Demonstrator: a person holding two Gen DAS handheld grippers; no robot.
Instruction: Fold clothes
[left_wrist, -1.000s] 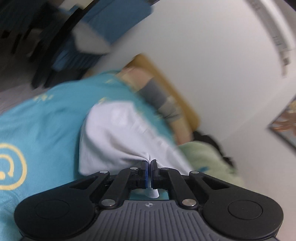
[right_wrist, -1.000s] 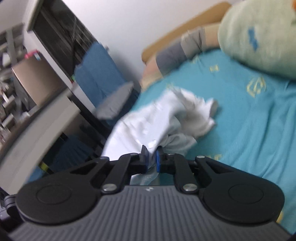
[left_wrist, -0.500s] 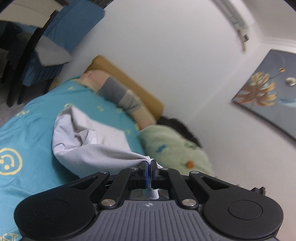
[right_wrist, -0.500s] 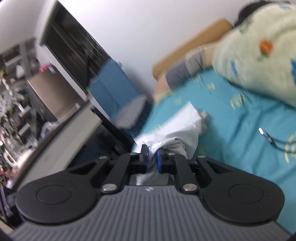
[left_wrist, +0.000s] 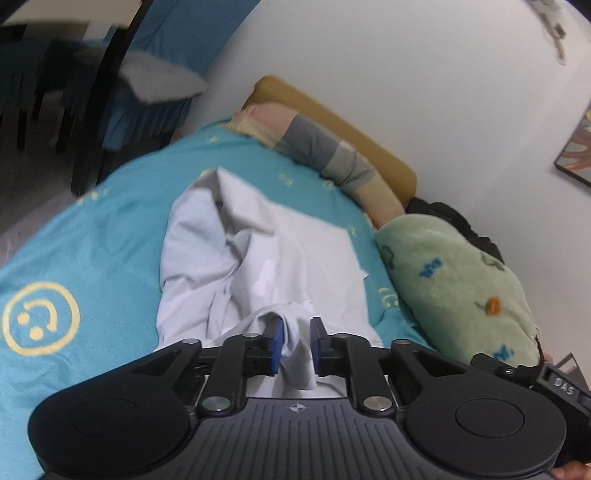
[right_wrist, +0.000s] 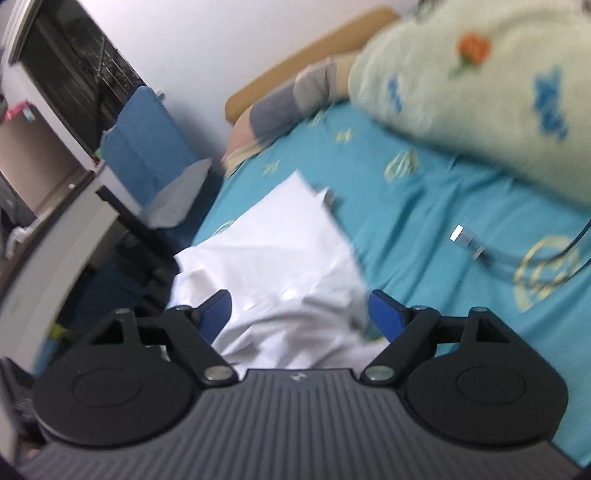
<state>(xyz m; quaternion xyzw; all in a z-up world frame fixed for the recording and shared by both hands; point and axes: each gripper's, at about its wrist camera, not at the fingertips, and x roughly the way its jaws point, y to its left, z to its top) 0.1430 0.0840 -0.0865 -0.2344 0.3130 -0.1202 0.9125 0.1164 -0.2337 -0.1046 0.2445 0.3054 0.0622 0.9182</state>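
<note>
Left wrist view: we look down along the left gripper (left_wrist: 294, 341) onto a bed with a teal sheet (left_wrist: 92, 236) printed with yellow smiley marks. The white garment (left_wrist: 258, 258) lies crumpled on the sheet, stretching from near the headboard end to right under the tool. The jaws are opening, a narrow gap between the blue pads (left_wrist: 276, 345), and a fold of the white cloth sits in that gap; it looks loose rather than pinched, though the pads stay close to it. A striped pillow (left_wrist: 325, 155) lies along the tan headboard (left_wrist: 369, 144) at the far edge. A pale green fleece blanket (left_wrist: 458, 288) with blue and orange motifs lies bunched on the right, just beside the garment's right edge. A blue chair cover (left_wrist: 147, 110) shows past the bed's left side.

Right wrist view: the right gripper (right_wrist: 303, 317) has its jaws opening too, now spread wide, blue pads (right_wrist: 218, 314) far apart. The white garment (right_wrist: 280, 266) lies between and under them without either pad pressing it, so we see nothing held. It sits near the bed's left edge on the teal sheet (right_wrist: 406, 229). A cable with a silver plug (right_wrist: 469, 240) lies on the sheet to the right, well apart from the garment. The green blanket (right_wrist: 480, 92) fills the upper right, blurred.
</note>
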